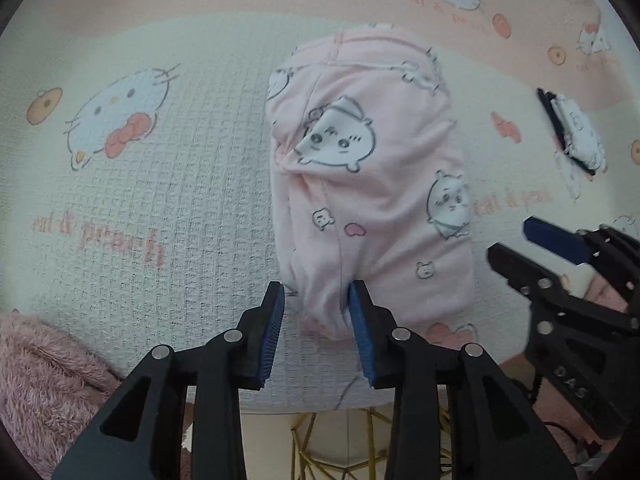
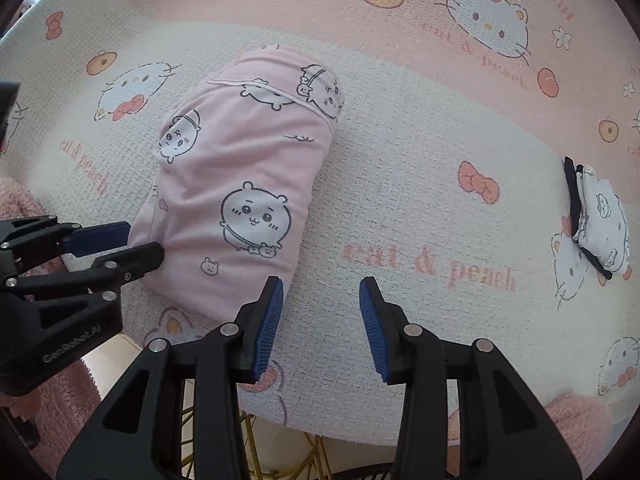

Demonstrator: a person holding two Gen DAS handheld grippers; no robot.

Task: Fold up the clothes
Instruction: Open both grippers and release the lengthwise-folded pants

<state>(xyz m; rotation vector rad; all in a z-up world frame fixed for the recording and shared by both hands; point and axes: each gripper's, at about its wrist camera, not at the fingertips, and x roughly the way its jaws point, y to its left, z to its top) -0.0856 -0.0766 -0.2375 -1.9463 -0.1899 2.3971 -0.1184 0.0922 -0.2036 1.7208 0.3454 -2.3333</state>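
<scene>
The folded pink garment (image 1: 372,184) was laid on the cat-print cloth (image 1: 192,208), its long axis running away from the grippers. The left gripper (image 1: 316,300) was spread around its near edge, ungripped; the right gripper (image 2: 320,300) was held open, empty, beside it.

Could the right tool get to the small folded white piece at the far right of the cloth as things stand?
Probably yes. The right tool is open and holds nothing, and only bare tablecloth lies between it and the small folded white piece.
</scene>
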